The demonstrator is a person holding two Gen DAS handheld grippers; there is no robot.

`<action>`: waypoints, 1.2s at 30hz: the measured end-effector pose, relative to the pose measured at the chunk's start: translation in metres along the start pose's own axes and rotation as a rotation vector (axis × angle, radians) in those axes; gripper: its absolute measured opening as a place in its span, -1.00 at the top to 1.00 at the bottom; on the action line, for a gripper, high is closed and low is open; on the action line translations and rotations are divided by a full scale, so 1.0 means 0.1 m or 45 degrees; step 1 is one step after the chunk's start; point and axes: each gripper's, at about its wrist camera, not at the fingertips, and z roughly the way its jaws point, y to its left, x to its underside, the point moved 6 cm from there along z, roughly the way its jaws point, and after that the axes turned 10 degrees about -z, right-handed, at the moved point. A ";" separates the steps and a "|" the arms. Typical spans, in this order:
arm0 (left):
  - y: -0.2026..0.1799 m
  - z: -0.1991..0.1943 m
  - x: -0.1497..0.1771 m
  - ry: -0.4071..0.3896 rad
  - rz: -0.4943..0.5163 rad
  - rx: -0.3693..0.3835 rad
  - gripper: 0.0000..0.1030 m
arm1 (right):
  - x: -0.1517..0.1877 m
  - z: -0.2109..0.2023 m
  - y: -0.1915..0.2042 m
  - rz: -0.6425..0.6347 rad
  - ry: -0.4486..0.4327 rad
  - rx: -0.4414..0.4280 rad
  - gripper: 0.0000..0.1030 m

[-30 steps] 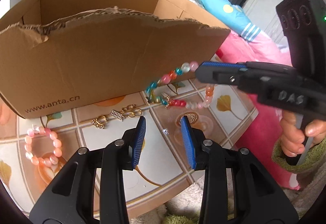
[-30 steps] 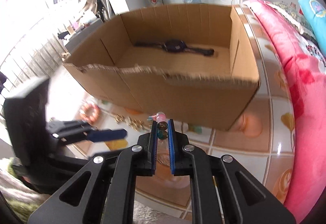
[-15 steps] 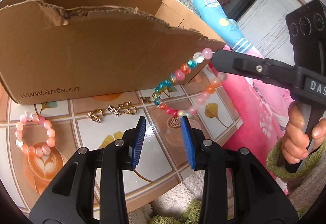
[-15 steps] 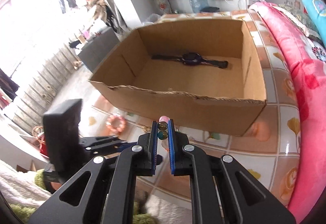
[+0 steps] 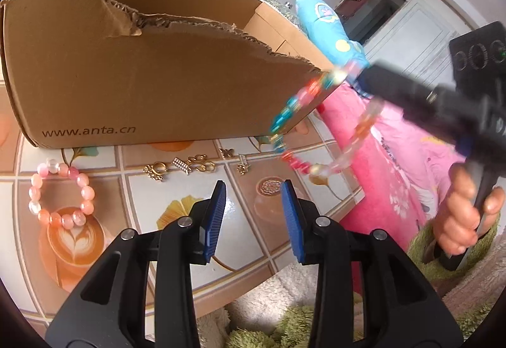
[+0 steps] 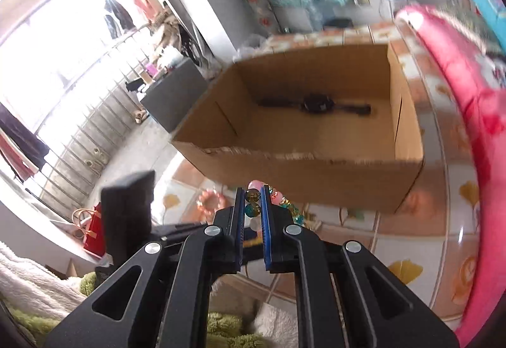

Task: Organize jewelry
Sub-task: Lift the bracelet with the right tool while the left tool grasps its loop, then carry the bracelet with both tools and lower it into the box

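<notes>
Beaded bracelet [image 5: 297, 114] higher now — box [image 5: 126, 85]: "www.anta.cn"

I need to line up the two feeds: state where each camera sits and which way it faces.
Left wrist: on the left gripper, jaws open and empty, facing the cardboard box side; a hand shows.
Right wrist: on the right gripper, clamped on the multicolour bracelet, looking down into the box.
Shared: box, multicolour bracelet, pink bracelet, tiled table.
</notes>
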 end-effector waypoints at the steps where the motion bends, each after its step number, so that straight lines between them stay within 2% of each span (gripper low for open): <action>1: 0.00 0.00 0.00 0.002 -0.014 0.018 0.32 | -0.02 -0.02 0.01 -0.006 -0.004 0.003 0.81; 4: 0.00 -0.01 -0.03 0.010 -0.059 0.081 0.32 | -0.02 -0.02 -0.02 -0.005 0.006 0.004 0.81; 8: 0.01 -0.07 -0.09 0.017 -0.201 0.251 0.30 | -0.01 -0.03 0.03 0.001 0.001 -0.029 0.81; 11: -0.01 -0.10 -0.14 0.007 -0.260 0.328 0.29 | -0.03 -0.03 0.10 -0.019 0.000 -0.049 0.81; 22: 0.05 -0.06 -0.13 0.031 -0.413 0.481 0.32 | -0.13 -0.26 0.37 -0.068 -0.077 -0.188 0.81; 24: 0.05 -0.09 -0.11 0.024 -0.423 0.508 0.48 | -0.14 -0.29 0.41 -0.077 -0.093 -0.184 0.81; 27: 0.03 -0.15 -0.11 0.004 -0.392 0.507 0.81 | -0.16 -0.34 0.38 -0.077 -0.106 -0.152 0.81; 33: -0.11 -0.53 -0.31 -0.130 -0.248 0.356 0.83 | -0.24 -0.34 0.23 -0.060 -0.102 -0.075 0.81; 36: -0.21 -0.79 -0.53 -0.184 -0.165 0.301 0.84 | -0.45 -0.34 0.14 -0.094 -0.118 -0.044 0.81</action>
